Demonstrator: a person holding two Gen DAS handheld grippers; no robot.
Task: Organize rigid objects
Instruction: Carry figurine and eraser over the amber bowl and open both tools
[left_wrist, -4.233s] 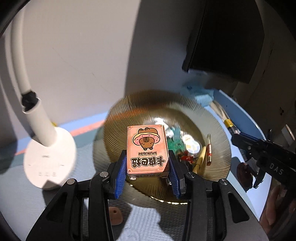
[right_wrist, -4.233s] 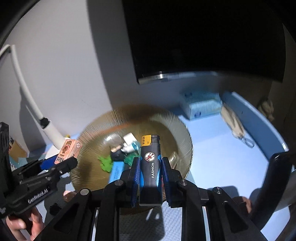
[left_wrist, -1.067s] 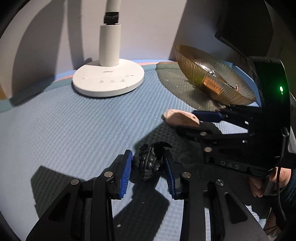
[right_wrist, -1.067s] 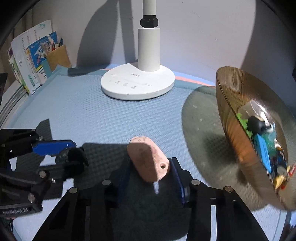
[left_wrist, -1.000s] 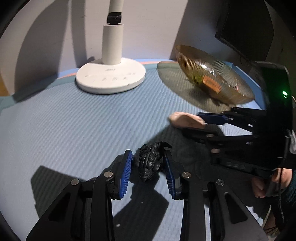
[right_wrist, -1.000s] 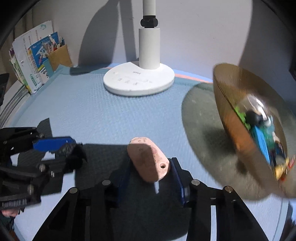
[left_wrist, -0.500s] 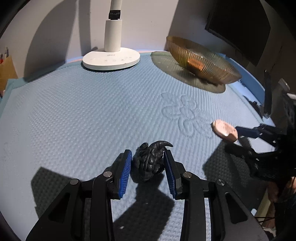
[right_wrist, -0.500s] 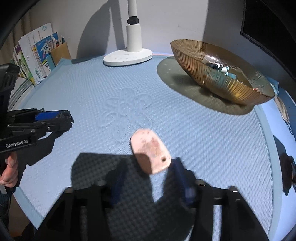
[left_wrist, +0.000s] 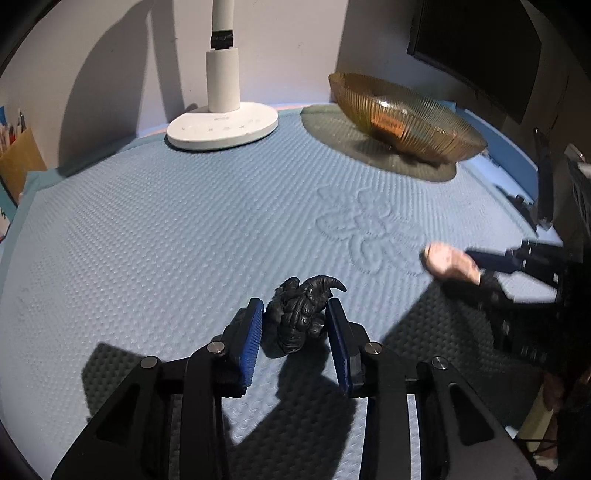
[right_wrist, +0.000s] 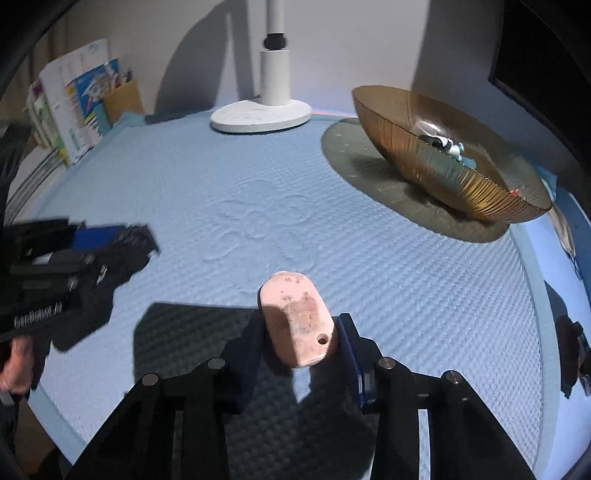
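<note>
A black knobbly toy figure (left_wrist: 299, 317) with a curved horn sits between the blue pads of my left gripper (left_wrist: 293, 310). Its jaws are closing on the figure, just above the blue textured mat (left_wrist: 184, 229). A pink, rounded flat piece (right_wrist: 295, 317) with a small hole is between the pads of my right gripper (right_wrist: 299, 328), whose jaws are closing on it. From the left wrist view the pink piece (left_wrist: 448, 262) shows at the right, blurred, in the right gripper (left_wrist: 517, 258). The left gripper (right_wrist: 140, 240) appears at the left of the right wrist view.
A ribbed amber glass bowl (right_wrist: 443, 162) with several small items stands at the back right on a dark round mat. A white lamp base (left_wrist: 221, 127) stands at the back. Books and a card holder (right_wrist: 74, 110) are at the far left. A dark monitor (left_wrist: 480, 44) hangs behind the bowl.
Both grippers have drawn back from the lamp and bowl to the near part of the mat, still carrying their objects. The right jaws looked wider half a second ago and now sit tight on the pink piece.
</note>
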